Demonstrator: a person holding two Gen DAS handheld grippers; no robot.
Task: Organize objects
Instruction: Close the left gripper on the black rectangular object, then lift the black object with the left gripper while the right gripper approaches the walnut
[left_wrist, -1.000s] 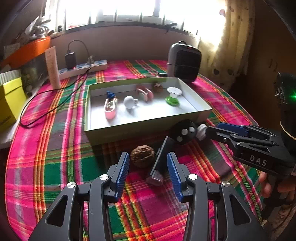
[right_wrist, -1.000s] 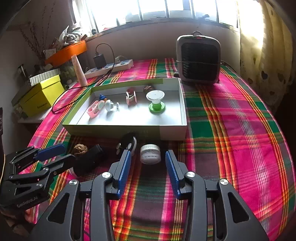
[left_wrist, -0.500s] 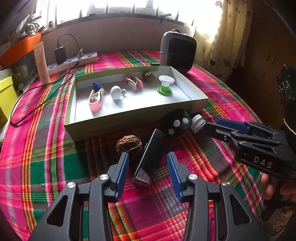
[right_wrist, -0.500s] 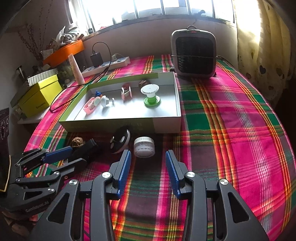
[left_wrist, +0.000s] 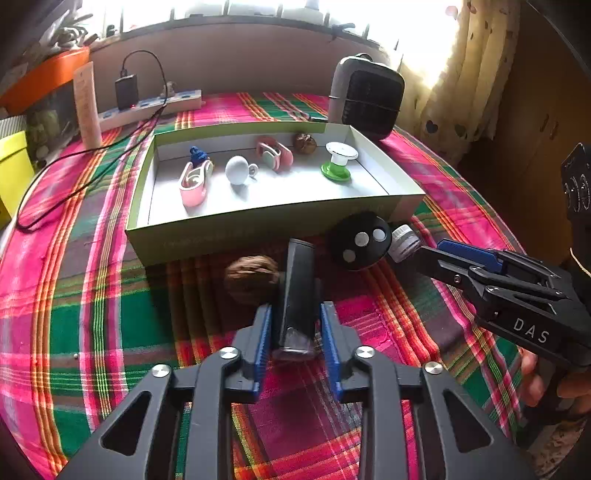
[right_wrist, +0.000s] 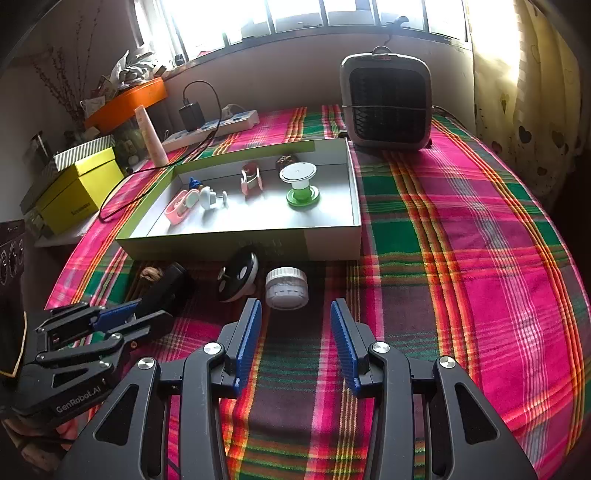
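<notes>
A black bar-shaped device (left_wrist: 297, 291) lies on the plaid tablecloth in front of the green-edged white box (left_wrist: 258, 225). My left gripper (left_wrist: 295, 310) is closing its jaws on the bar's near end, and both blue pads touch its sides. A walnut (left_wrist: 251, 277) rests against the bar's left side. A black disc with three white dots (left_wrist: 358, 242) leans to the right of it, next to a small white jar (right_wrist: 286, 288). My right gripper (right_wrist: 295, 306) stands open just short of the jar, holding nothing. It also shows in the left wrist view as the right gripper (left_wrist: 430, 248).
The box holds a pink clip (left_wrist: 194, 181), a white ball (left_wrist: 238, 170), a green-and-white spool (left_wrist: 338, 162) and a second walnut. A grey heater (right_wrist: 386, 103) stands behind it. A power strip with a cable (left_wrist: 147, 107) and a yellow box (right_wrist: 77, 188) are at the left.
My left gripper has come forward around the black bar and its jaws have narrowed onto it. The right gripper has stayed where it was, still open.
</notes>
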